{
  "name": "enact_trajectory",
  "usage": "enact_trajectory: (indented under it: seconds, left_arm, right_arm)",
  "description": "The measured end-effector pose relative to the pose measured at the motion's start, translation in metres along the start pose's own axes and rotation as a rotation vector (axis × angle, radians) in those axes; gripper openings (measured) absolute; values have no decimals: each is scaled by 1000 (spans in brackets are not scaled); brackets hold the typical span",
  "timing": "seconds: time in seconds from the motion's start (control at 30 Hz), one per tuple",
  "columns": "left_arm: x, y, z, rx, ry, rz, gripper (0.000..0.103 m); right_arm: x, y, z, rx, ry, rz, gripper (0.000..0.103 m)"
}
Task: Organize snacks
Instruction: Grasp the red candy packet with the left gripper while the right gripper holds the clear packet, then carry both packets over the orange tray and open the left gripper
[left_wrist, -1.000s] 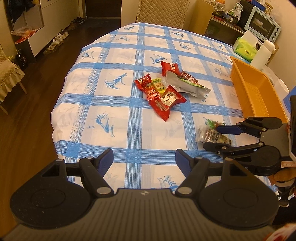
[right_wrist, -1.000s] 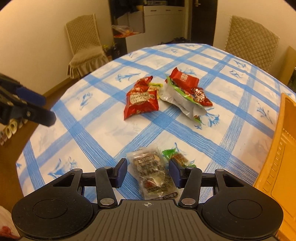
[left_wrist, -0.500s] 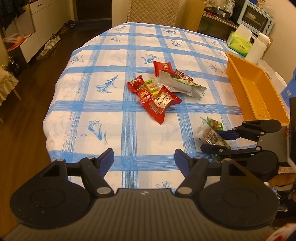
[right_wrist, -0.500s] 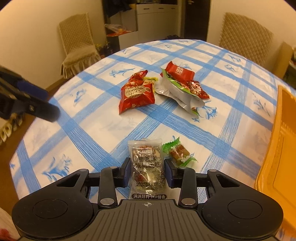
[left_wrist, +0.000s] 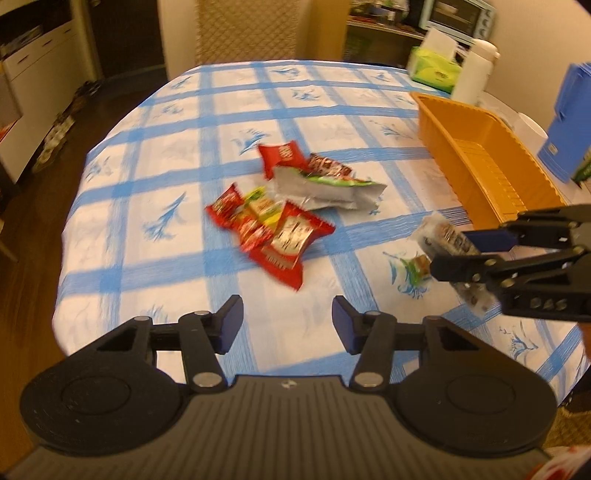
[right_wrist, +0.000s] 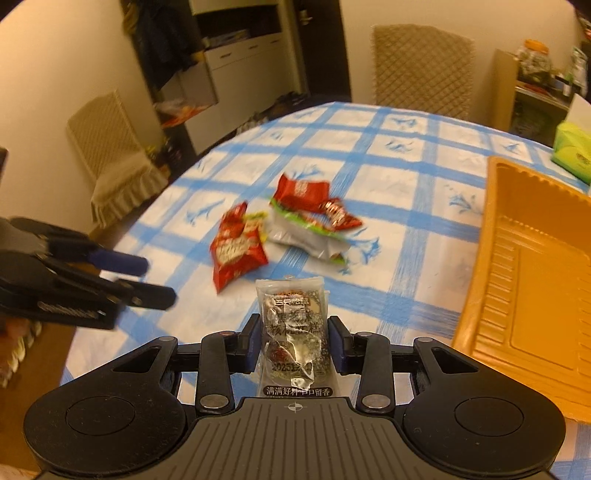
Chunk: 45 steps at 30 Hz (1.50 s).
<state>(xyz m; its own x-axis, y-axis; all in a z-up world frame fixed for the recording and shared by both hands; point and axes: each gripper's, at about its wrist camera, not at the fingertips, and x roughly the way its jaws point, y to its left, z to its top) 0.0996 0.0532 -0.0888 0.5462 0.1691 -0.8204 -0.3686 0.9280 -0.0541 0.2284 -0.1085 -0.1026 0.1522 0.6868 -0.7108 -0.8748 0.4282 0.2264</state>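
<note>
My right gripper (right_wrist: 293, 341) is shut on a clear snack packet (right_wrist: 291, 325) and holds it above the table; it shows in the left wrist view too (left_wrist: 443, 236). My left gripper (left_wrist: 287, 325) is open and empty over the near table edge. A pile of red snack packets (left_wrist: 273, 229) and a silver bag (left_wrist: 328, 188) lie mid-table. A small green-wrapped snack (left_wrist: 415, 267) lies on the cloth below the right gripper. The orange basket (left_wrist: 487, 173) stands at the right; in the right wrist view its rim (right_wrist: 476, 280) is right of the held packet.
A blue-checked cloth (left_wrist: 184, 155) covers the table. A green tissue box (left_wrist: 436, 70), a white bottle (left_wrist: 474, 70) and a blue box (left_wrist: 569, 122) stand behind the basket. Chairs (right_wrist: 421, 70) stand around the table.
My right gripper has closed on the clear packet and lifted it off the cloth, leaving the green-wrapped snack behind. The left gripper has moved forward over the table.
</note>
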Motion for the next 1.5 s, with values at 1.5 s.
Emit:
enact_trajectory:
  seconds: [1.5]
  left_arm:
    - [21, -14, 37, 137, -19, -43, 23]
  right_arm:
    - [-40, -7, 2, 152, -69, -78, 38]
